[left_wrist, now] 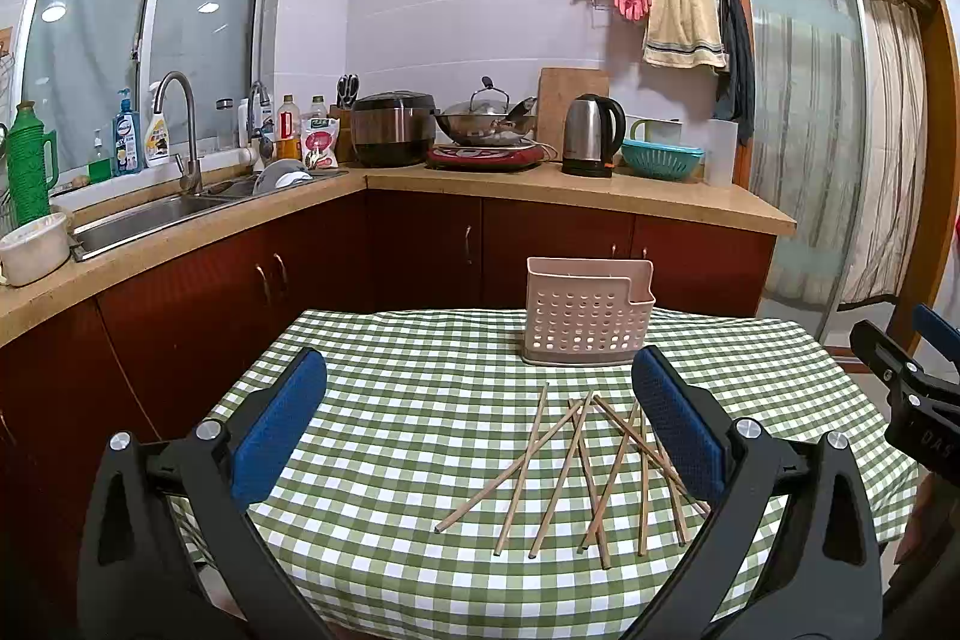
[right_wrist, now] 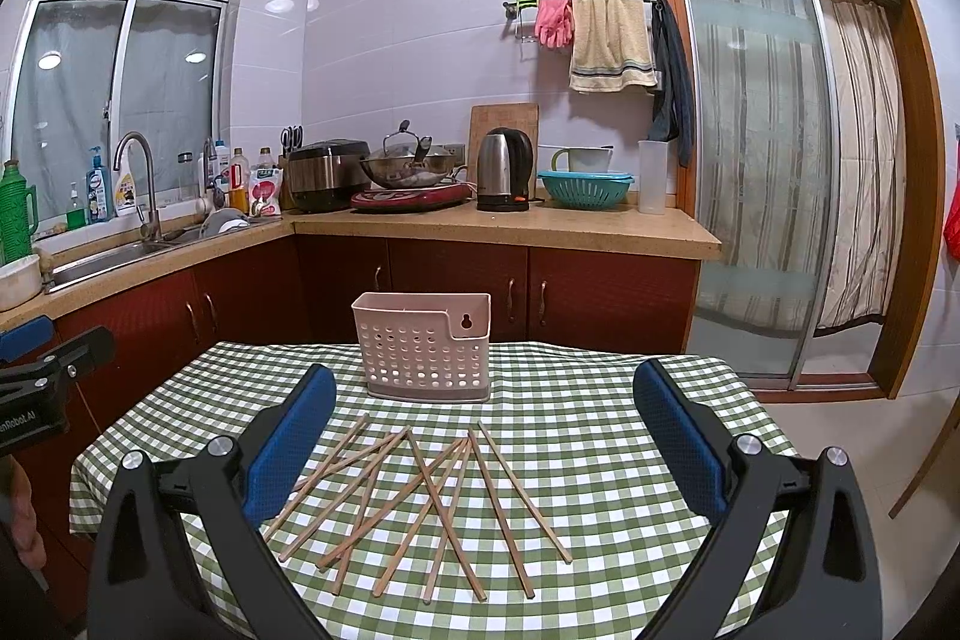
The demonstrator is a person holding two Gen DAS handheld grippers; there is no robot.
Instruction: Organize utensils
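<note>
Several wooden chopsticks (left_wrist: 585, 466) lie scattered and crossed on the green checked tablecloth (left_wrist: 420, 400); they also show in the right wrist view (right_wrist: 420, 502). A pink perforated utensil holder (left_wrist: 588, 310) stands upright behind them; it also shows in the right wrist view (right_wrist: 423, 346). My left gripper (left_wrist: 480, 394) is open and empty, above the table left of the chopsticks. My right gripper (right_wrist: 486, 412) is open and empty, straddling the pile from above. The right gripper shows at the left view's right edge (left_wrist: 900, 376), the left gripper at the right view's left edge (right_wrist: 48, 376).
A kitchen counter (left_wrist: 570, 190) with red cabinets runs behind the table, bearing a sink (left_wrist: 150, 214), rice cooker (left_wrist: 393, 127), wok, kettle (left_wrist: 591, 136) and teal colander. A sliding glass door (right_wrist: 762, 160) is on the right.
</note>
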